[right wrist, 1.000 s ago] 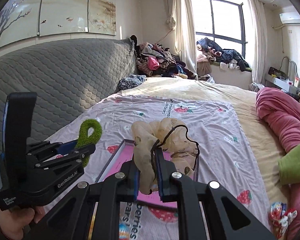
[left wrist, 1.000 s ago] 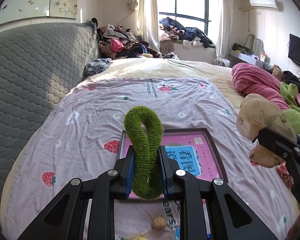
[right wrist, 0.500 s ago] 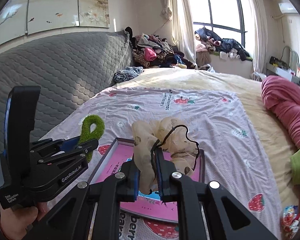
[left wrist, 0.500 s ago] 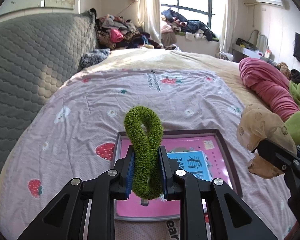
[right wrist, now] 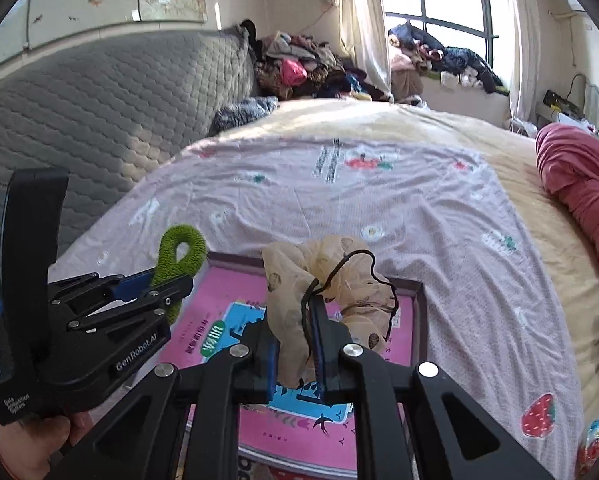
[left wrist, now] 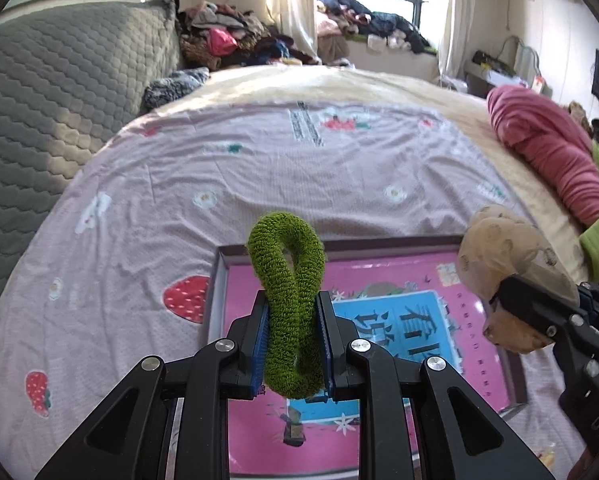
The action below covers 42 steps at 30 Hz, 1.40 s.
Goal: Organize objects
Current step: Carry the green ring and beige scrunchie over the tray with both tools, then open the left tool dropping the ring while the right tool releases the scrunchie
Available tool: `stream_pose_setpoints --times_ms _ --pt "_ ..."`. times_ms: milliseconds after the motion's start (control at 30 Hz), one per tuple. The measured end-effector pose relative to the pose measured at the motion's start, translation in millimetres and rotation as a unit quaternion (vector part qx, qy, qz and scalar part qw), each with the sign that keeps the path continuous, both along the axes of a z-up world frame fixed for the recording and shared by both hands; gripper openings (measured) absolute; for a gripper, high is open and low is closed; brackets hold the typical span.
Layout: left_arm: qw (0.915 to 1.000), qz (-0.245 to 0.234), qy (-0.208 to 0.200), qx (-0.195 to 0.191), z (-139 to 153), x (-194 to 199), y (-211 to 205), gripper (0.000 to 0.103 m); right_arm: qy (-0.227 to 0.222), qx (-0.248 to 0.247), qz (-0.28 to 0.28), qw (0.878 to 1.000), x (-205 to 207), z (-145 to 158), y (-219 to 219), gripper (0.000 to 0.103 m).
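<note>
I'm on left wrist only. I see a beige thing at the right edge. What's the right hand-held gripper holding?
Observer: A beige scrunchie, clamped between the right hand-held gripper fingers.
Operator: Anything else in that grip?
Observer: Yes, a thin black hair tie loops over the scrunchie and runs down between the fingers.
Operator: Where is it relative to the tray?
Observer: Above the pink tray, toward its far right part, not resting on it.

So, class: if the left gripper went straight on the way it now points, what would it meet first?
Probably the pink box lid on the bed; the left gripper, shut on the green scrunchie, angles down toward it, though depth is unclear.
</note>
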<state>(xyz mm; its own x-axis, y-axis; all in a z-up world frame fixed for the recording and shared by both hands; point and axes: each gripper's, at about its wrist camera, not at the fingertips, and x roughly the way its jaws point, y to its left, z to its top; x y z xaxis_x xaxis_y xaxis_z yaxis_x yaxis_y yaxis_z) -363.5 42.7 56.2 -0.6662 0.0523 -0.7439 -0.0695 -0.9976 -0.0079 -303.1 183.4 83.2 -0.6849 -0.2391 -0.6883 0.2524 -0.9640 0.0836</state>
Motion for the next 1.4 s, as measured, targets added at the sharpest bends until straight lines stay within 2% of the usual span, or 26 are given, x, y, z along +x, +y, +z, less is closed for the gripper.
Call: stream_pose_setpoints --times_ms 100,200,433,500,567,700,800,967,1067,1133,1200,1300,1400 --pt "0.9997 -0.007 -0.020 0.008 -17 -11 2 0.023 -0.024 0.010 -0.002 1.000 -13 -18 -1 0.014" --pt "0.9993 -0.017 -0.027 -0.017 -32 -20 9 0.023 -0.038 0.022 -0.008 0.999 -25 -33 0 0.014" --pt "0.9970 -0.001 -0.072 -0.029 -64 -50 9 0.023 -0.078 0.020 -0.021 0.997 -56 -67 6 0.014" --pt "0.9963 0.001 -0.073 -0.045 -72 -55 12 0.023 -0.088 0.007 -0.028 0.996 -63 -74 10 0.014" --pt "0.9967 0.001 -0.071 -0.041 -77 -57 13 0.023 -0.102 -0.008 -0.032 0.994 -70 -81 14 0.014" --pt "0.9965 0.004 -0.075 -0.037 -86 -62 14 0.025 -0.107 0.006 -0.041 0.993 -78 -92 16 0.015" --pt "0.9964 0.000 -0.073 -0.044 -85 -64 14 0.028 -0.116 0.001 -0.042 0.992 -82 -99 19 0.018" --pt "0.9959 0.008 -0.078 -0.046 -86 -67 11 0.046 -0.122 0.000 -0.042 0.992 -85 -104 19 0.019" --pt "0.9956 0.007 -0.082 -0.043 -86 -69 8 0.054 -0.120 0.007 -0.038 0.992 -85 -103 16 0.029" --pt "0.9958 0.006 -0.086 -0.031 -84 -69 3 0.060 -0.118 0.007 -0.040 0.992 -84 -101 16 0.052" --pt "0.9955 0.007 -0.092 -0.021 -81 -70 -1 0.065 -0.117 0.011 -0.039 0.992 -84 -99 15 0.062" --pt "0.9953 0.010 -0.093 -0.022 -76 -68 -3 0.075 -0.116 0.006 -0.042 0.992 -82 -95 17 0.064" --pt "0.9956 0.015 -0.088 -0.029 -67 -63 -6 0.076 -0.113 -0.007 -0.042 0.993 -79 -88 20 0.066"
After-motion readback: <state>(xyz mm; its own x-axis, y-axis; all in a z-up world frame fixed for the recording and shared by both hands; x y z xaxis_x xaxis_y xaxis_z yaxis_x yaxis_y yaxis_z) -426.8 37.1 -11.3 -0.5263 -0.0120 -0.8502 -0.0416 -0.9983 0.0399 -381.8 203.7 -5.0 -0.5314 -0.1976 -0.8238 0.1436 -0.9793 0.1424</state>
